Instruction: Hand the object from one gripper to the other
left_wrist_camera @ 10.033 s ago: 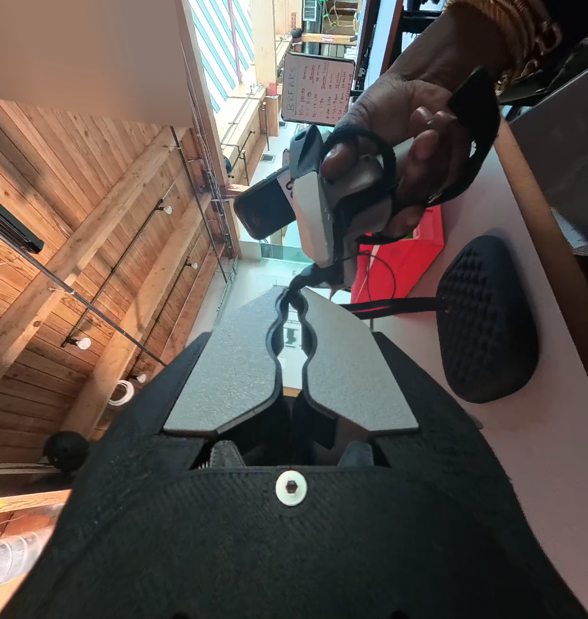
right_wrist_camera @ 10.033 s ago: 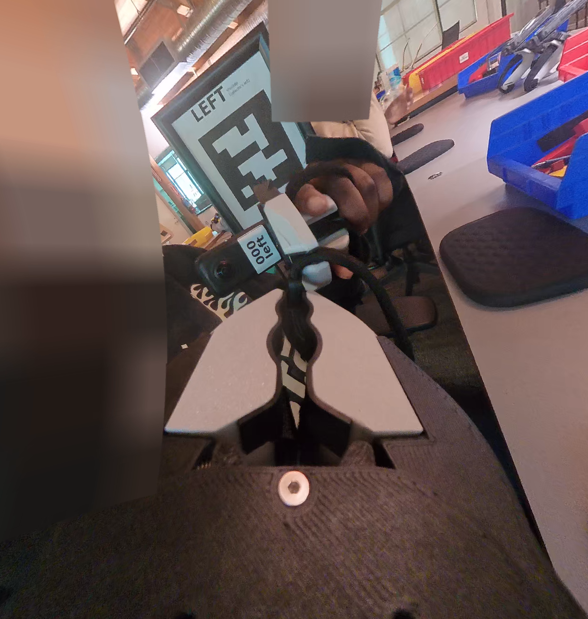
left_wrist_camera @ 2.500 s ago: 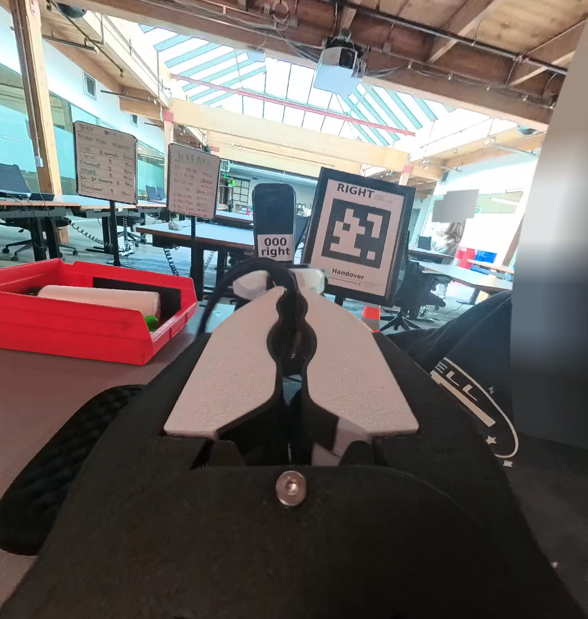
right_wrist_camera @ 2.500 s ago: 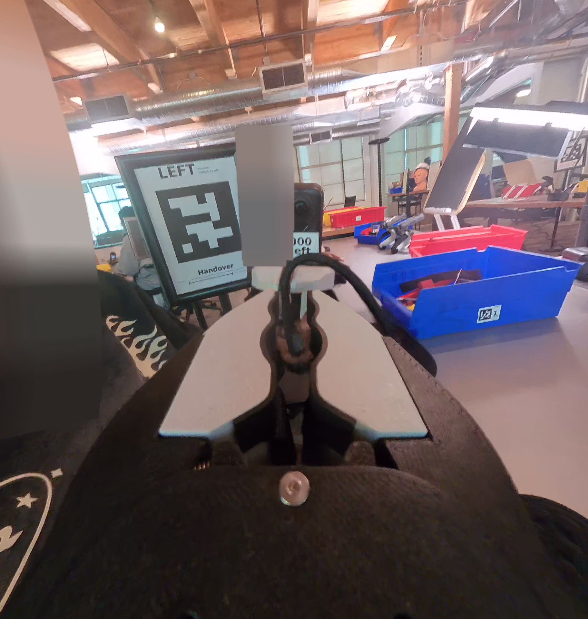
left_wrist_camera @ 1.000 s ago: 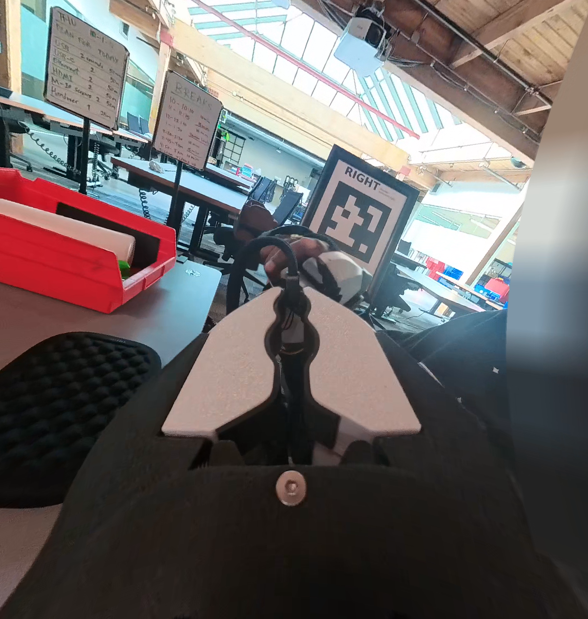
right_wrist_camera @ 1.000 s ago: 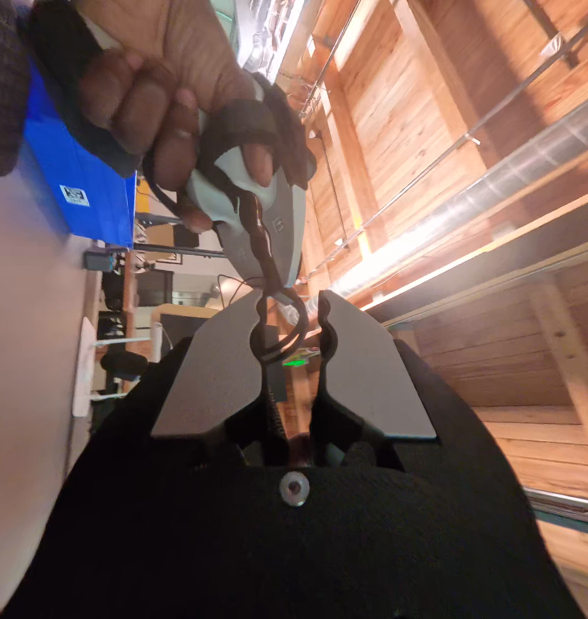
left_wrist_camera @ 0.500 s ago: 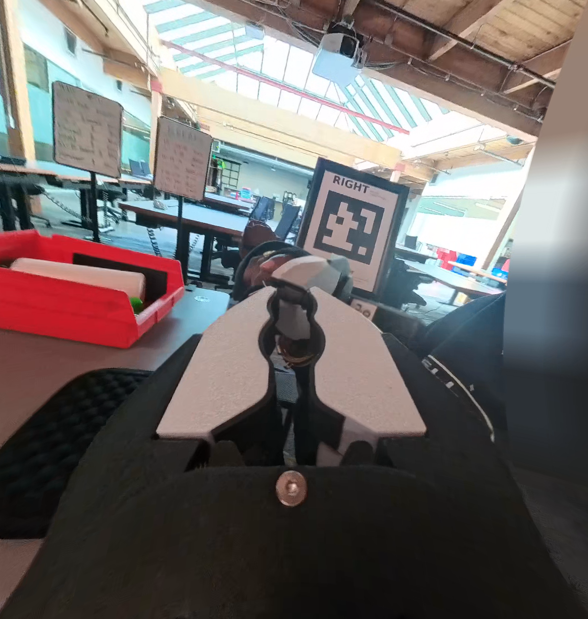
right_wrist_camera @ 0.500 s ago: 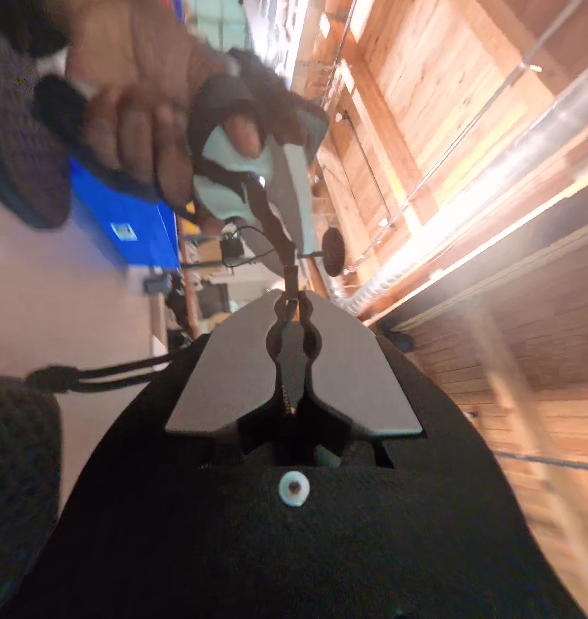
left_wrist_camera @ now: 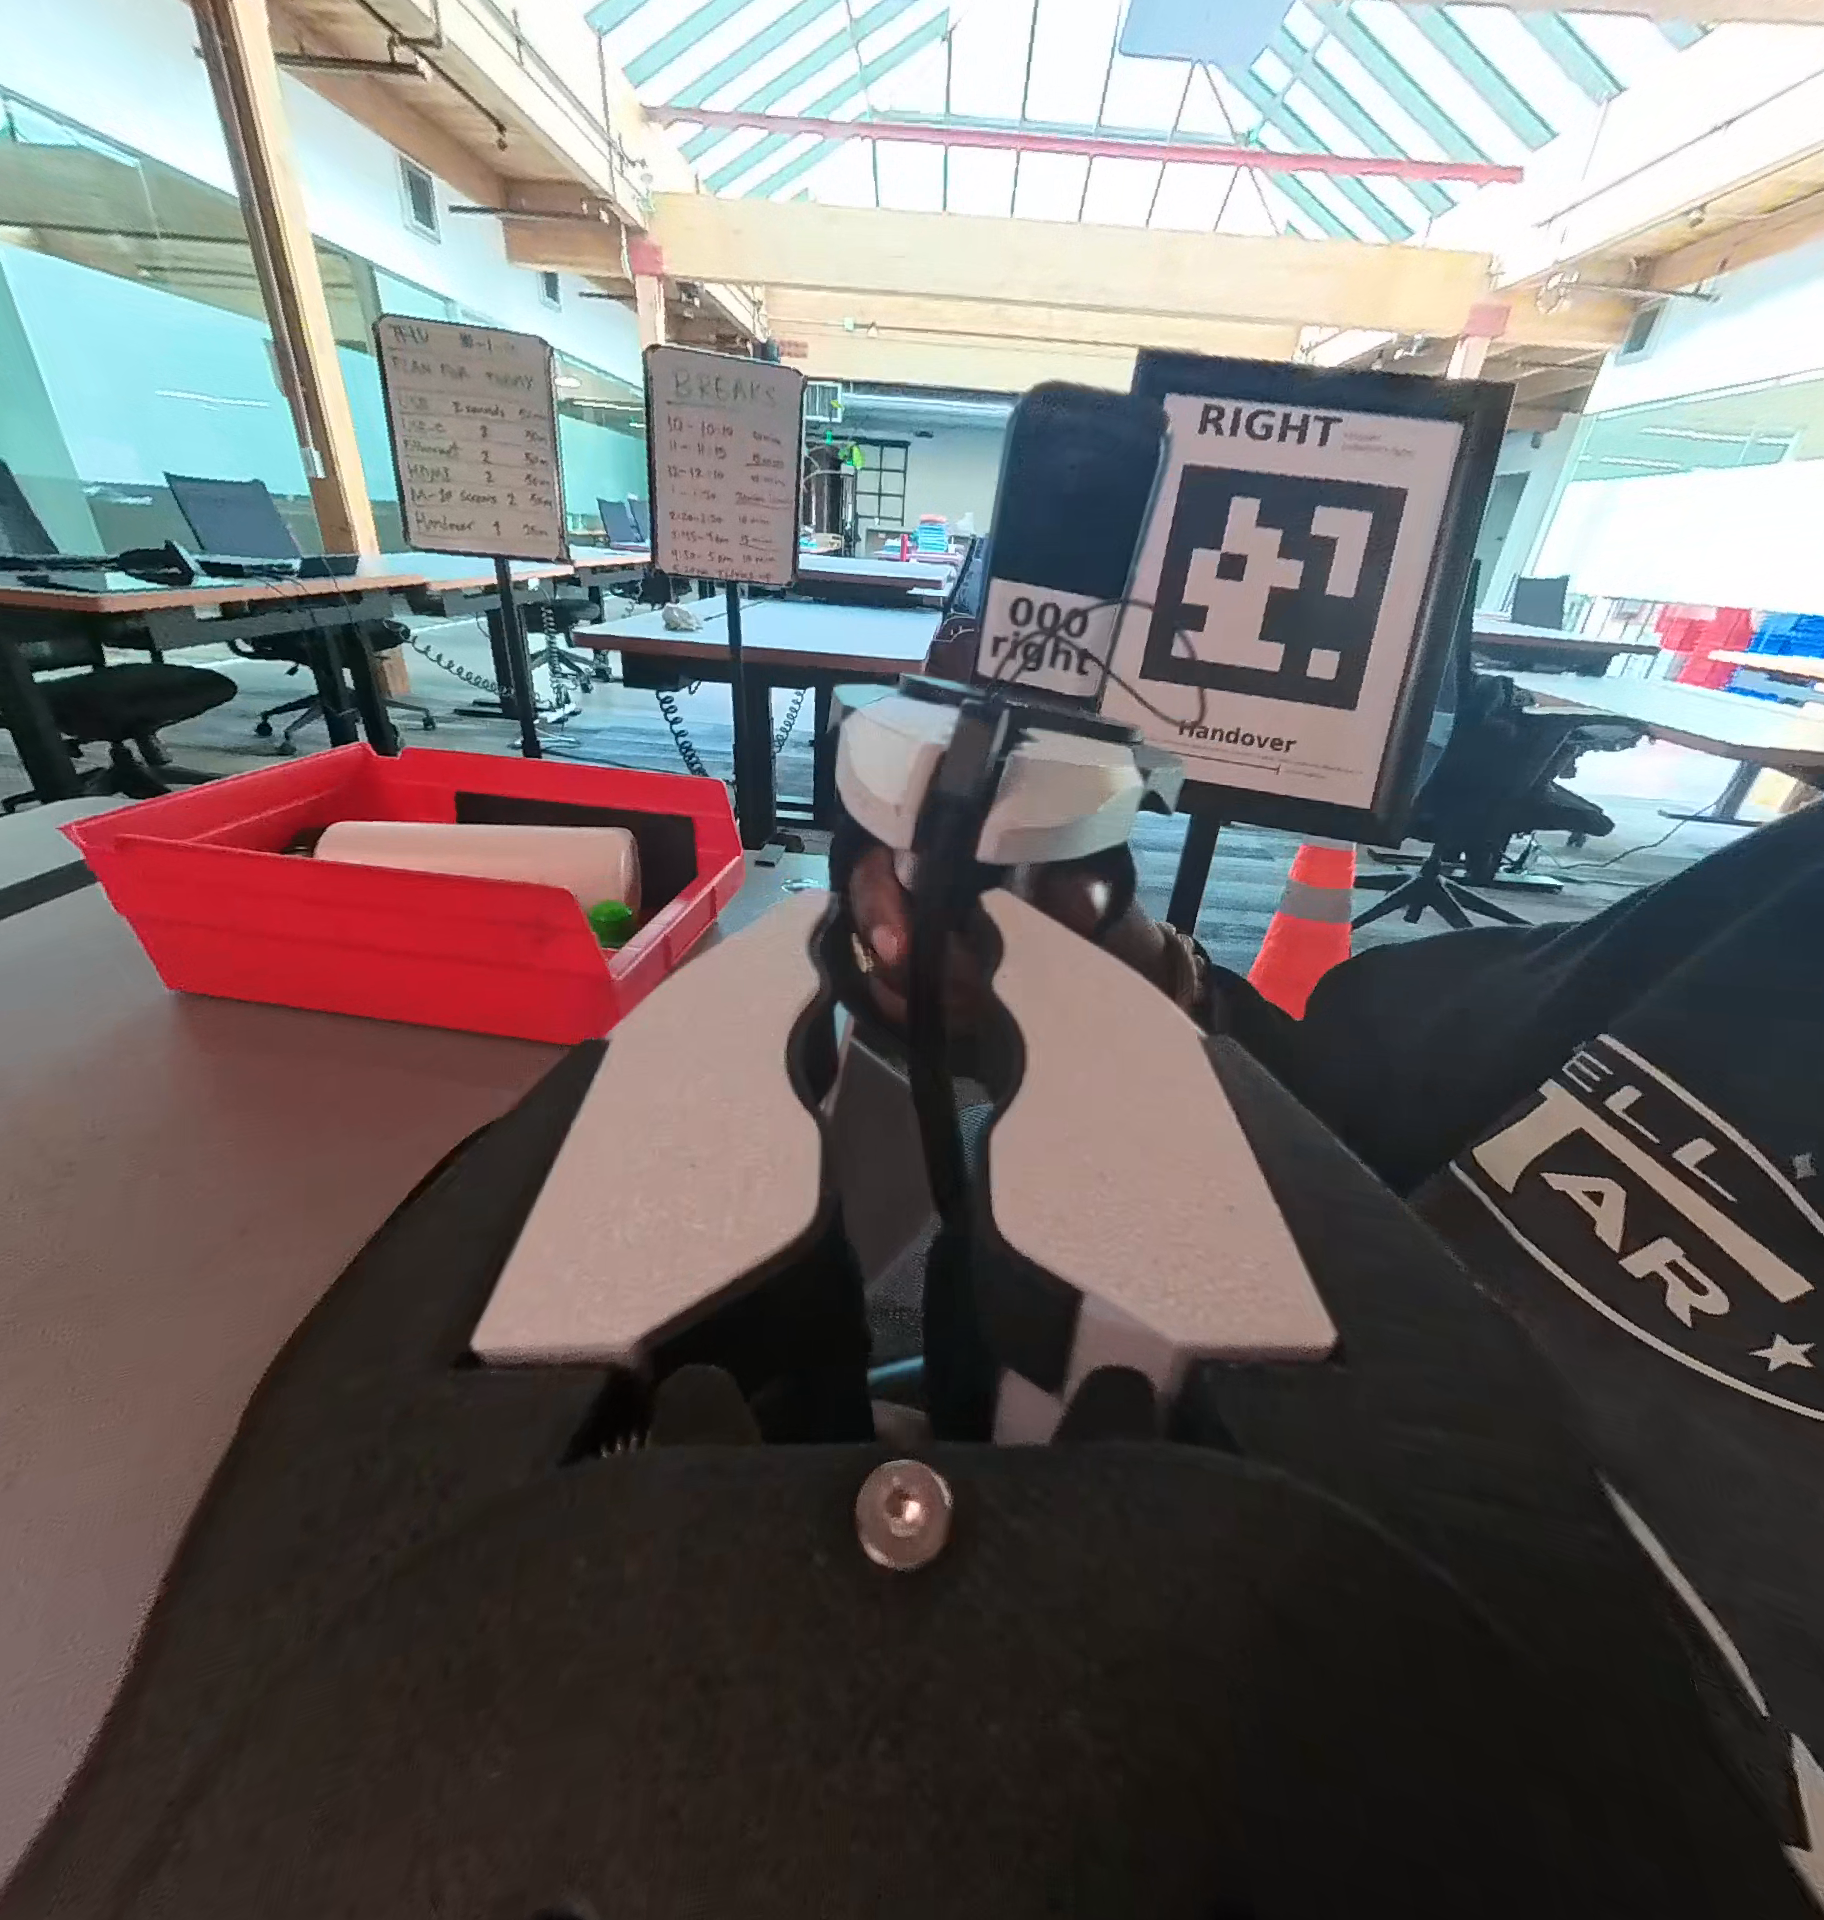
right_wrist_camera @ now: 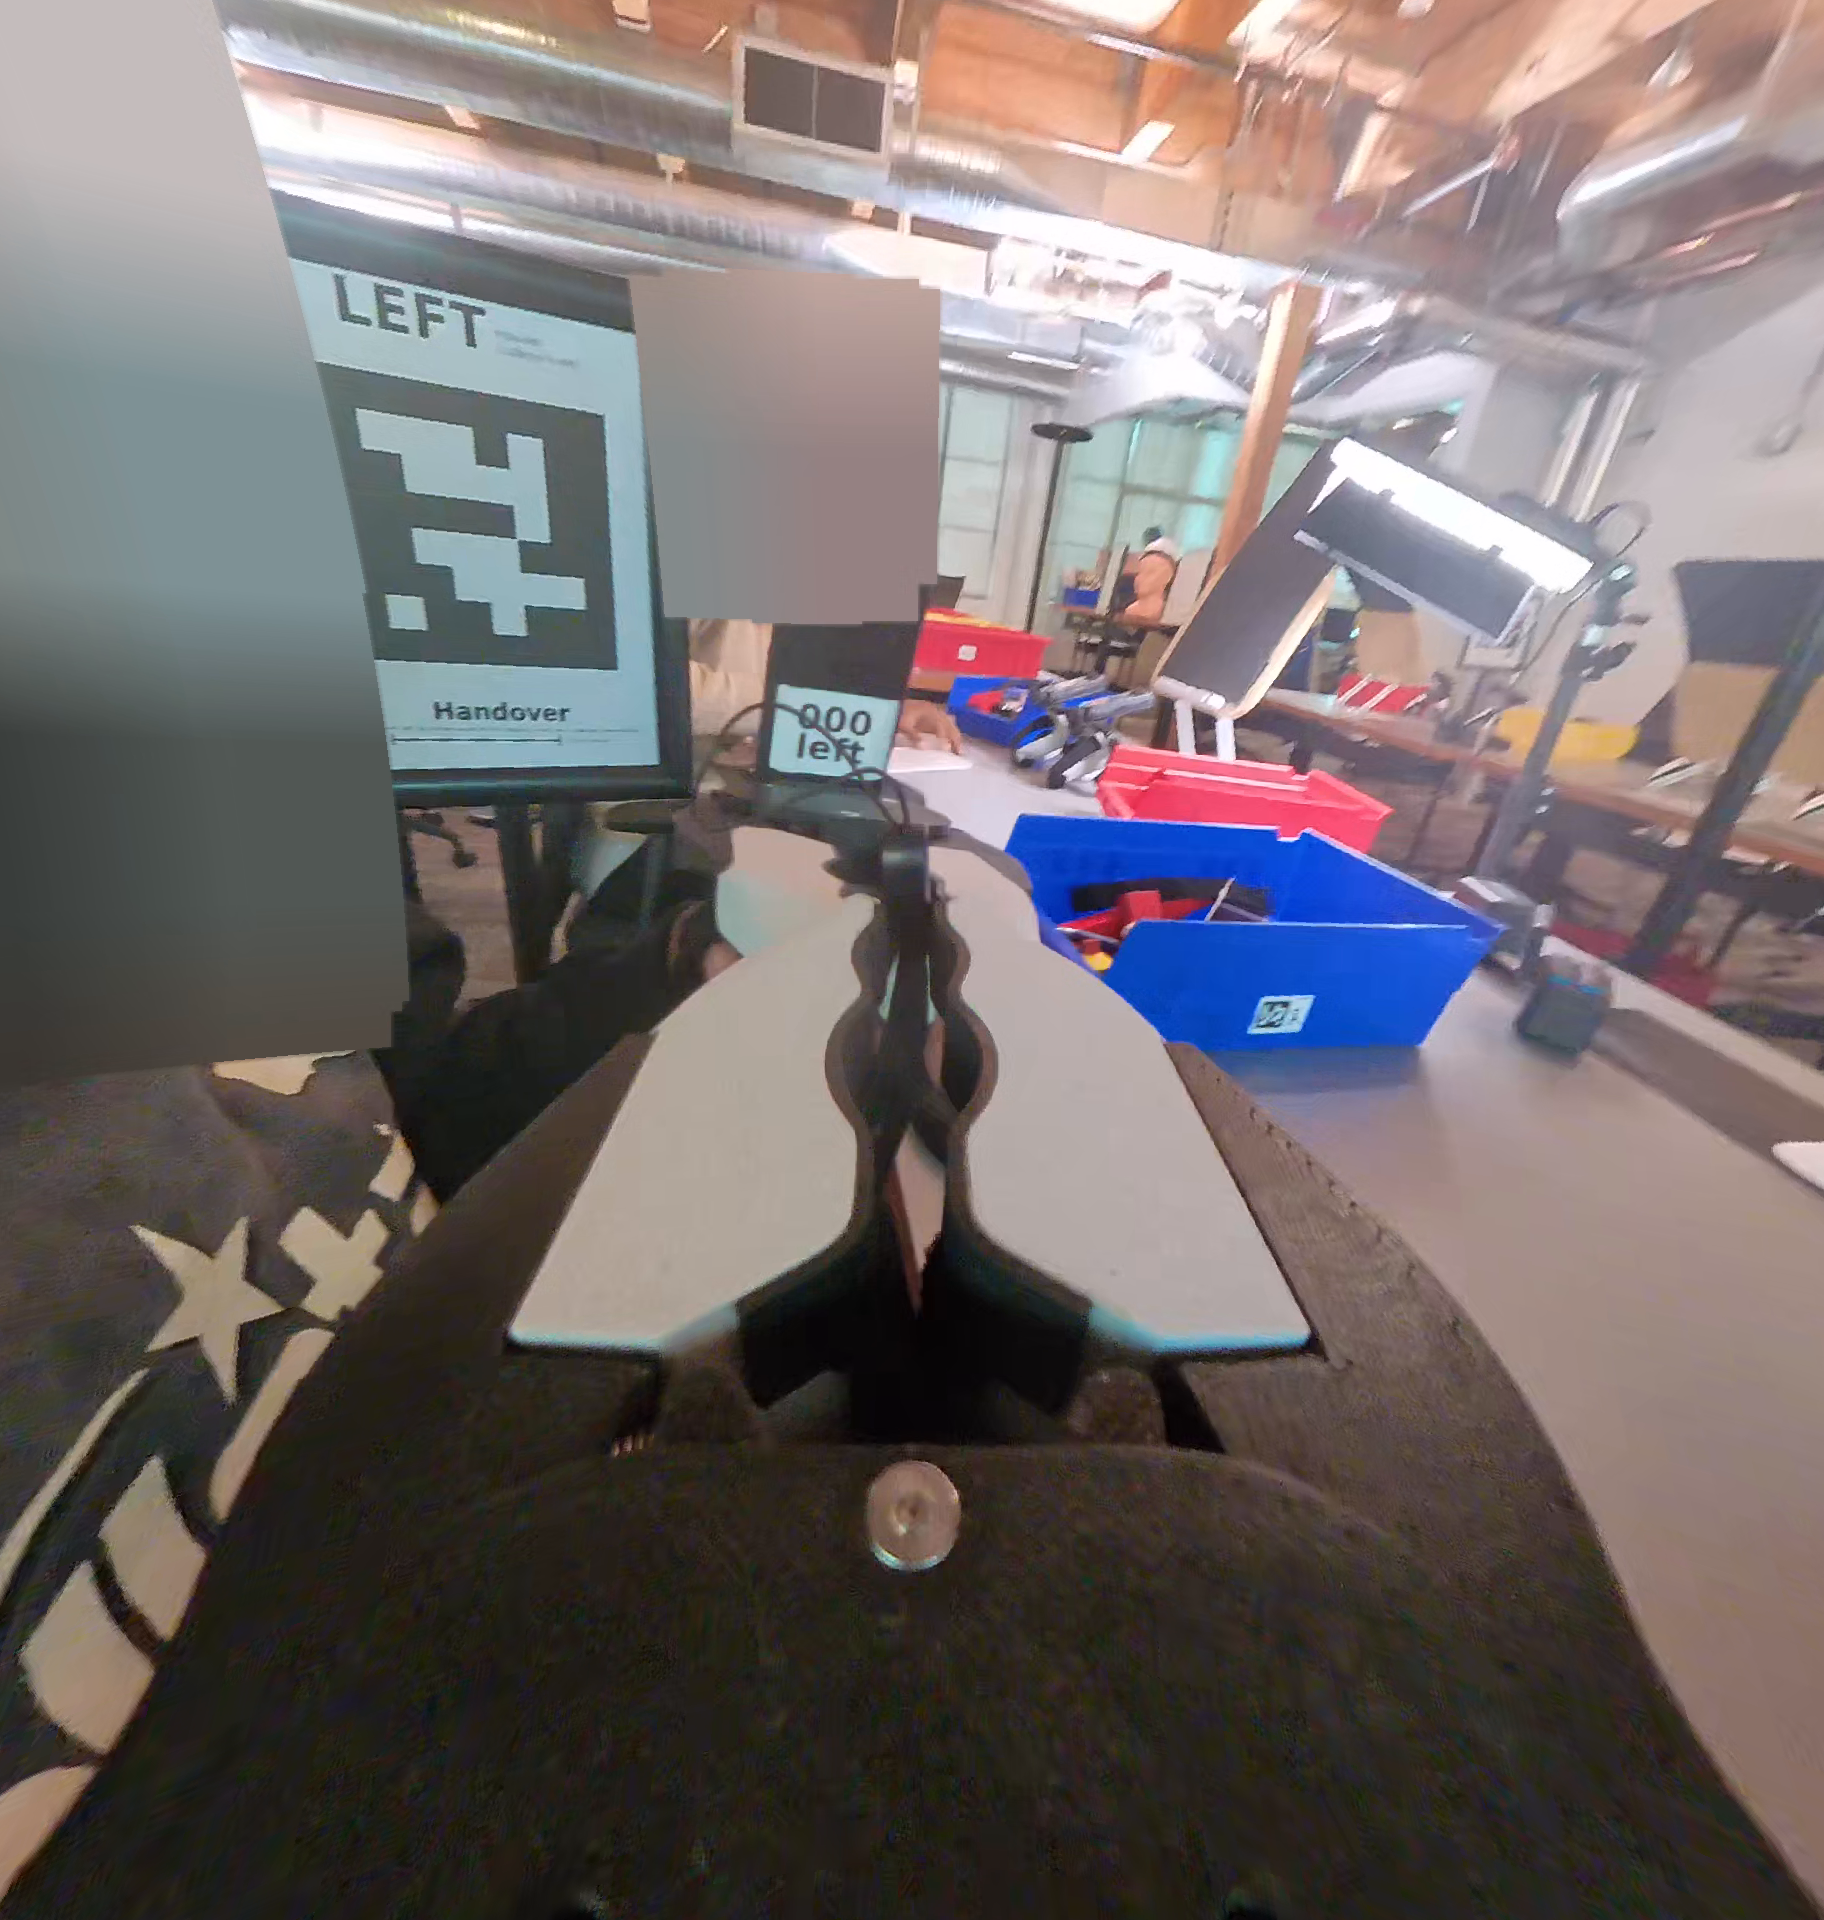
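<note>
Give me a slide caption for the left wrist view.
Open left claw around a black cable, facing the right claw.

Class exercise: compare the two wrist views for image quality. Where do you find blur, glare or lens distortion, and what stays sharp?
Left wrist view: crisp throughout, the red bin sharp, the skylight blown out to glare, the beams bowed by the wide lens. Right wrist view: motion-smeared toward the ceiling and right edge, the blue bin softer, a lamp panel glaring; the grey patches are masking.
</note>
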The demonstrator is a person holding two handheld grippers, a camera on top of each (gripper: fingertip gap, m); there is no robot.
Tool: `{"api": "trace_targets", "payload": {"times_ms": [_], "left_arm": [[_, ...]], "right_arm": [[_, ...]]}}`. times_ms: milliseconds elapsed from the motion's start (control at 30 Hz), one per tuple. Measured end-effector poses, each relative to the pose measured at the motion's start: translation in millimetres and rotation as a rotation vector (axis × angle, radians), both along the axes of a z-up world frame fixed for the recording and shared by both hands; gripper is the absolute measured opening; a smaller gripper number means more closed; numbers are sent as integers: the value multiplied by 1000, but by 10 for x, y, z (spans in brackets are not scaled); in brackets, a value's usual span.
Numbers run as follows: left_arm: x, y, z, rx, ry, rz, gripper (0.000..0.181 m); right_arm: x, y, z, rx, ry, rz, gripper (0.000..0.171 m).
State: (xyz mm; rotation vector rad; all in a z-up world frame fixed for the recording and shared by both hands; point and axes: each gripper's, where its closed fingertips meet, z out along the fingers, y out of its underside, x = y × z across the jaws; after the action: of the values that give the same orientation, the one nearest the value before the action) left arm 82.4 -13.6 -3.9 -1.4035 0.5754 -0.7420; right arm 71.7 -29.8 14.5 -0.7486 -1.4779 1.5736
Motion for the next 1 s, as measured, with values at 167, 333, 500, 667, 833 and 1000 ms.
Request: {"api": "trace_targets", "payload": {"times_ms": [167,333,500,667,833,1000], "left_arm": [[61,-54,-21,-29,-3,-64,4],[1,-108,128,-27,-142,-119,4],[-49,-148,215,-20,-215,-150,4],[-30,-154,216,-16,-216,-156,4],[-77,-125,217,-13,-218,-123,16],[-6,-70,29,-82,-110,-117,26]], "right_arm": [[-7,-41,-18,-65,-53,46,8],[25,-16,43,-179,-68,94,16],[-42,-56,-128,-174,-173,131,20],[-73,-151,-175,-180,-193,174,5],[-38,-107,-110,-198,-165,172,5],[-26,-12,-26,-225,-118,128,5]]}}
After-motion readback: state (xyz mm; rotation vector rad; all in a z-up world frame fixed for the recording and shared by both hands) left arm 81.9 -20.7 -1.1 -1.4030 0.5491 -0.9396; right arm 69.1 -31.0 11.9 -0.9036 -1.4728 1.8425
